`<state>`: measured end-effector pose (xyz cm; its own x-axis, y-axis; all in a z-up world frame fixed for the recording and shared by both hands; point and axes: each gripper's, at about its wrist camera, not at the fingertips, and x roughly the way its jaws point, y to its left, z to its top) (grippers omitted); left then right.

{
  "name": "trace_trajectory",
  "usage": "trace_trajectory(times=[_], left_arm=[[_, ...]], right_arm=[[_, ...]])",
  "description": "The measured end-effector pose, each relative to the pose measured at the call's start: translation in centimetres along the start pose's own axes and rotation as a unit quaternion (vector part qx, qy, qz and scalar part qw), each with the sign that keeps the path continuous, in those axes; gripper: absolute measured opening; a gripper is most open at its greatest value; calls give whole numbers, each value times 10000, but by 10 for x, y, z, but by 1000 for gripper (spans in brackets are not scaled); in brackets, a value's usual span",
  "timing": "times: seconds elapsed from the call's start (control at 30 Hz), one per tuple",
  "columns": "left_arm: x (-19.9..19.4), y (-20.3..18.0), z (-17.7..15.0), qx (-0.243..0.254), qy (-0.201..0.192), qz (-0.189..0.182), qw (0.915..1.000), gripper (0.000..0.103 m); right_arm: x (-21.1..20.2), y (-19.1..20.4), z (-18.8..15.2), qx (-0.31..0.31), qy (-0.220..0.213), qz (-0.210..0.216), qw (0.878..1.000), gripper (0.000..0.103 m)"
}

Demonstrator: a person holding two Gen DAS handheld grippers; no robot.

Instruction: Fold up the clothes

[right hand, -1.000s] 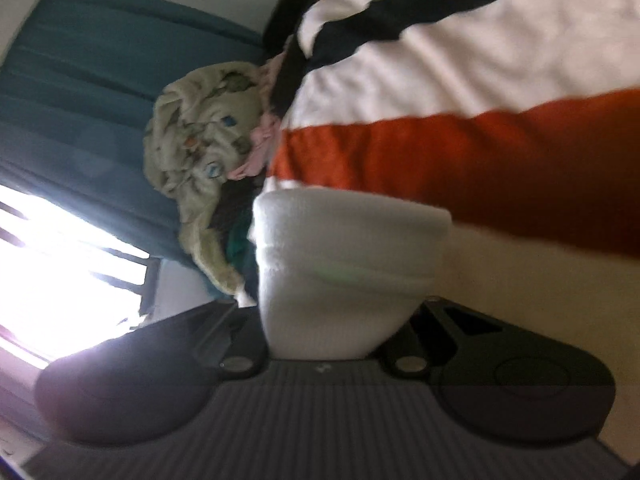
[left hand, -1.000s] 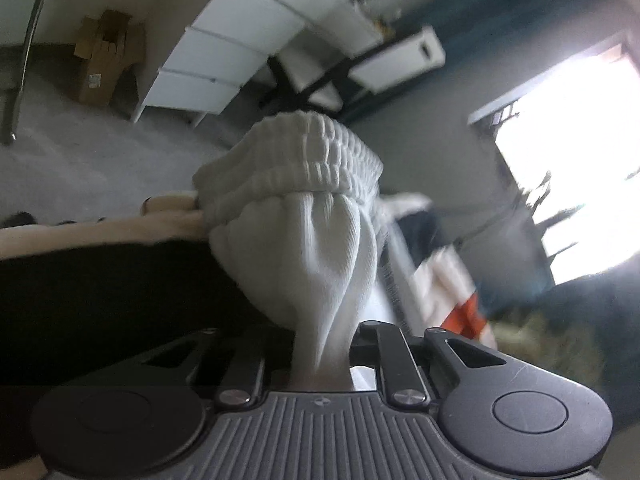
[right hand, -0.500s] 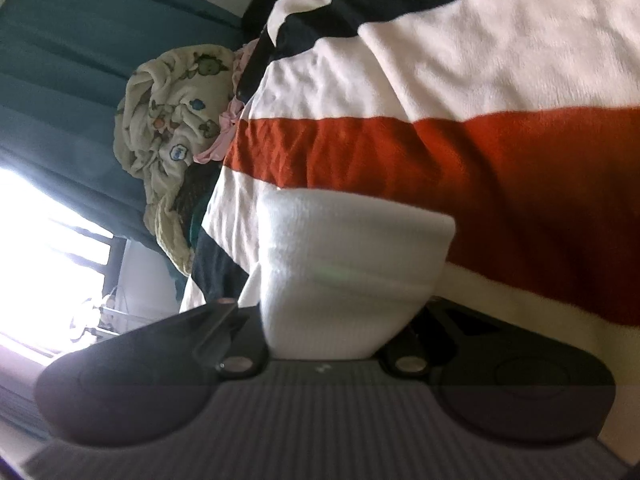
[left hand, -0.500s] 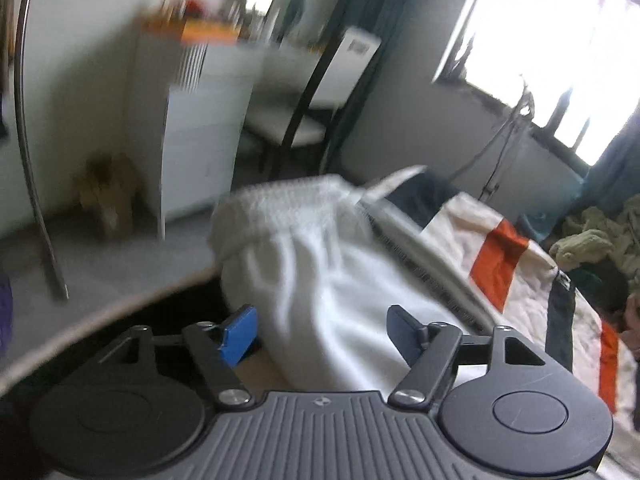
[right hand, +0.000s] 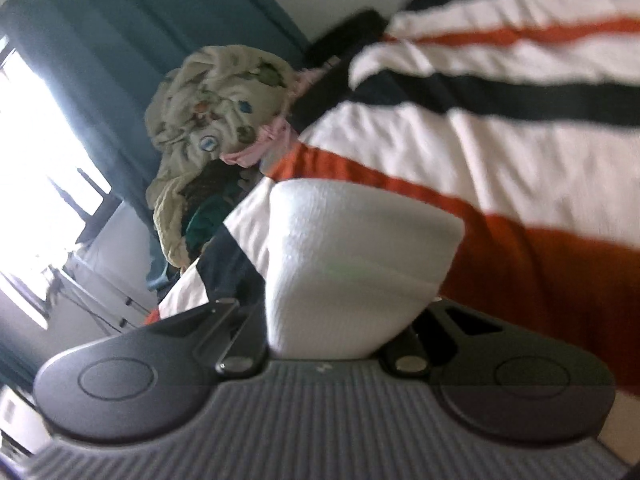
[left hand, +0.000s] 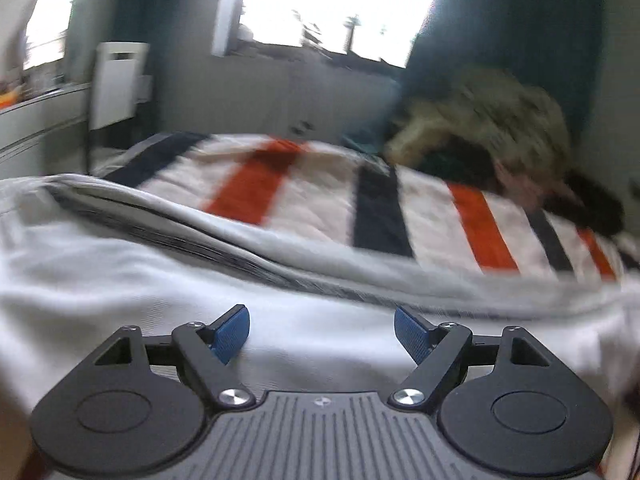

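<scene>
A white garment [left hand: 160,280] lies spread on the striped bed cover [left hand: 400,208] in the left wrist view. My left gripper [left hand: 322,330] is open just above it, blue pads apart, holding nothing. In the right wrist view my right gripper [right hand: 344,320] is shut on a bunched fold of the white garment [right hand: 352,252], held above the striped cover [right hand: 500,128]. Its fingertips are hidden by the cloth.
A heap of unfolded clothes [left hand: 492,128] sits at the far end of the bed; it also shows in the right wrist view [right hand: 212,116]. A window [left hand: 336,0], teal curtains [right hand: 120,40] and white drawers [left hand: 36,120] stand beyond the bed.
My left gripper let go of the white garment and opened, then swung round toward the bed. The garment now lies flat below it. My right gripper kept its hold and shifted slightly.
</scene>
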<state>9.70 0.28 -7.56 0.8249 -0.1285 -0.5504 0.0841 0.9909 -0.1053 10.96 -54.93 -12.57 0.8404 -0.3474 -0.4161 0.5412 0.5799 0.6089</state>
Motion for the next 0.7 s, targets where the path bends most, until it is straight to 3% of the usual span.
trace_trajectory(times=[0.1,0.17,0.3,0.5,0.7], left_arm=[[24,-15,-18,596,297,333,9972,81],[28,-12,-24,707,398,388,9959,82],[17,1,-18,391,224,392,9982,82],[2,24,-4,-169,-51,452,9988,82],[-12,48,11,-728,-326,510,9955,82]], right_arm=[[-12,22,1,-495,-287,40,9984,11],[-21,36,1,-825,-477,67,9954,11],[-51,78,-6,-1617,-1002,303,9813,11],[-114,161,-48,-2995,-1796,1042,9312,11],[-148,224,-146,-4144,-1642,1933,8741,11]])
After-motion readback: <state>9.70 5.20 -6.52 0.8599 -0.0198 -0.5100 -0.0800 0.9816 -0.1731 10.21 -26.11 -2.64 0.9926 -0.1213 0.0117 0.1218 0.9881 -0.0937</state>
